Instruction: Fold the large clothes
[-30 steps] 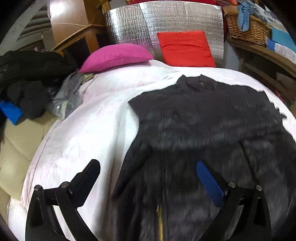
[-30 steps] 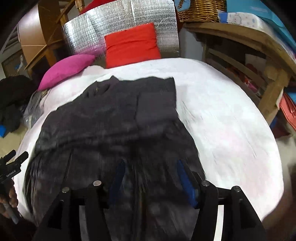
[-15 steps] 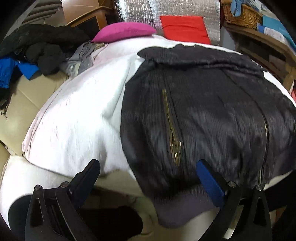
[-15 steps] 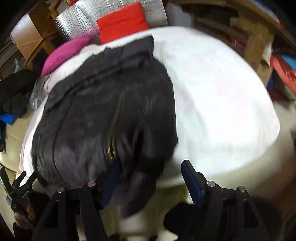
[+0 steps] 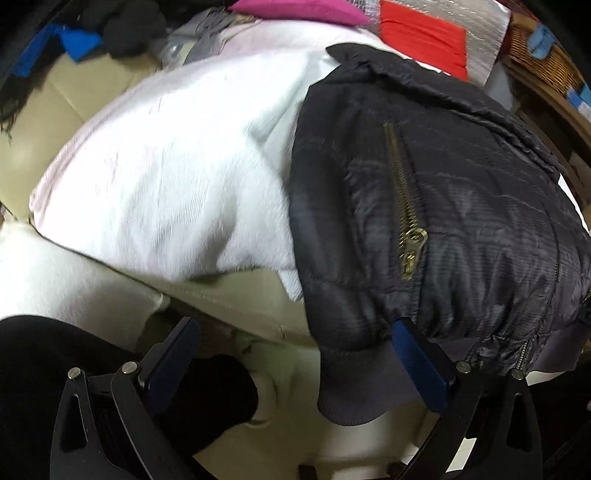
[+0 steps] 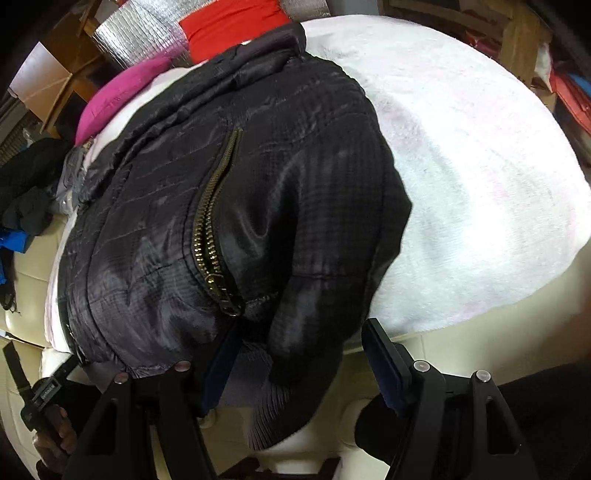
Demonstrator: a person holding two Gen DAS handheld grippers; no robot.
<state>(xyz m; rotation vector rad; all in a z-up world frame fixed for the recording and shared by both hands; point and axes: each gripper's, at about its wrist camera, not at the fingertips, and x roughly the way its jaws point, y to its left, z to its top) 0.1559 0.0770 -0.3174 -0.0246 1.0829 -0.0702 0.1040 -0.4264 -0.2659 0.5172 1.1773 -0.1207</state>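
Since 1 second ago both grippers have dropped to the near edge. The white blanket (image 6: 461,166) carries the black jacket (image 5: 461,206), hem overhanging. Left gripper (image 5: 295,358) and right gripper (image 6: 299,354) are spread wide, gripping nothing.

Left gripper (image 5: 295,354) jaws spread wide, right gripper (image 6: 303,354) jaws likewise apart

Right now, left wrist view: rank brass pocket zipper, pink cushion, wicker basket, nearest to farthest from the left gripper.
1. Brass pocket zipper on the black quilted jacket, just beyond the left gripper, right of centre.
2. Pink cushion, top centre, at the bed's far end.
3. Wicker basket, top right, on the shelf beyond the bed.
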